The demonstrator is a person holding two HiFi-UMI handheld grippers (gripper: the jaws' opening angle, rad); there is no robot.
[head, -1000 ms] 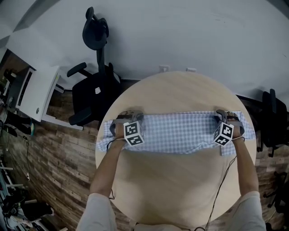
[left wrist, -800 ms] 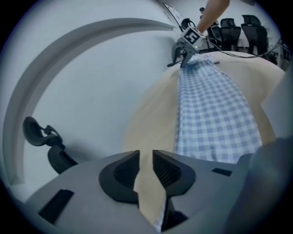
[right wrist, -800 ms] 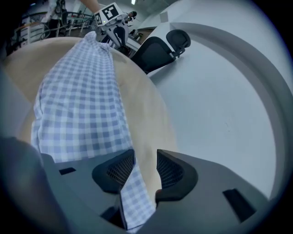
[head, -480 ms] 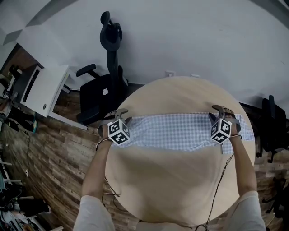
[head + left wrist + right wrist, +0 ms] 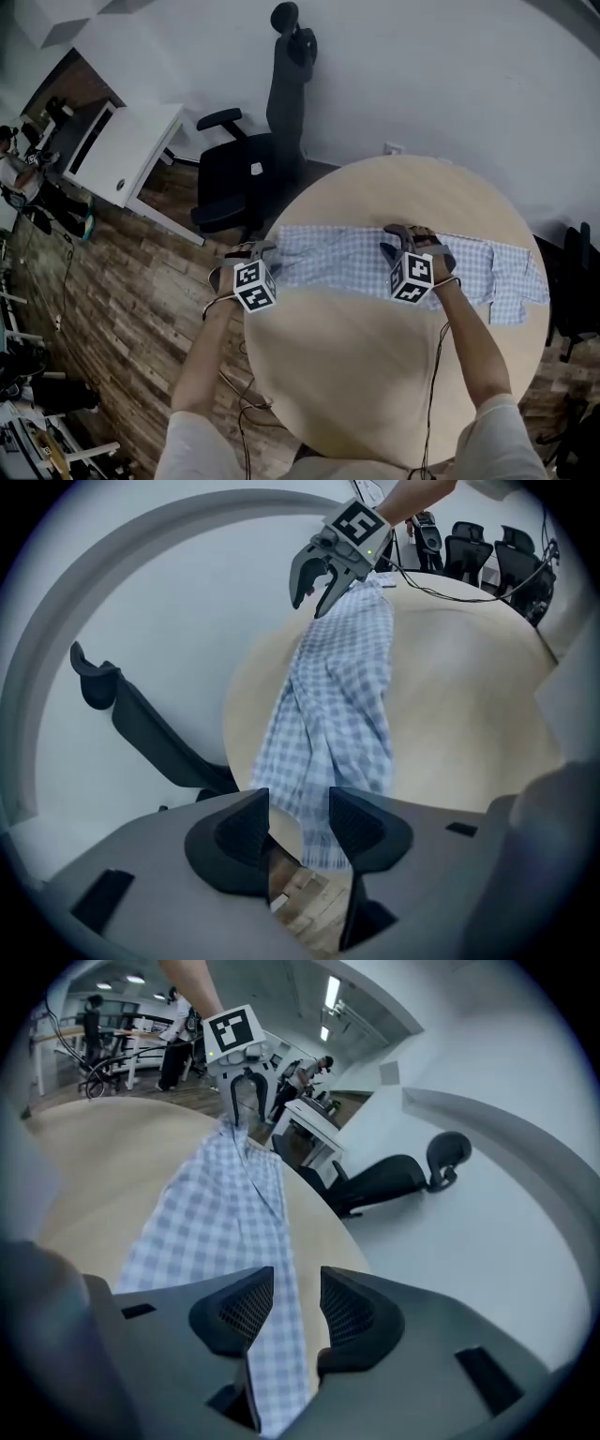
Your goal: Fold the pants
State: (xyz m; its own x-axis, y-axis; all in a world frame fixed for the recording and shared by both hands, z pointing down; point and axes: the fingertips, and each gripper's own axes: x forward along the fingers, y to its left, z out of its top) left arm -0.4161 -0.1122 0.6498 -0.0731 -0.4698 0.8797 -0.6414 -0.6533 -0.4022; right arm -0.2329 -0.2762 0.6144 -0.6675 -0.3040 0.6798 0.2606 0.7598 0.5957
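With left gripper [image 5: 298, 819] jaws opening at the pants [image 5: 347, 262] end and right gripper [image 5: 286, 1305] jaws apart, edges should be squared before regrasping

In the head view, a strip of the pants [image 5: 347, 262] near the table's [image 5: 375, 375] middle is covered by the right gripper [image 5: 405, 234]. Parts of the table's near edge are hidden by the person's arms [image 5: 473, 347]. A chair [image 5: 577, 281] right of the table is cut off by the picture's edge.
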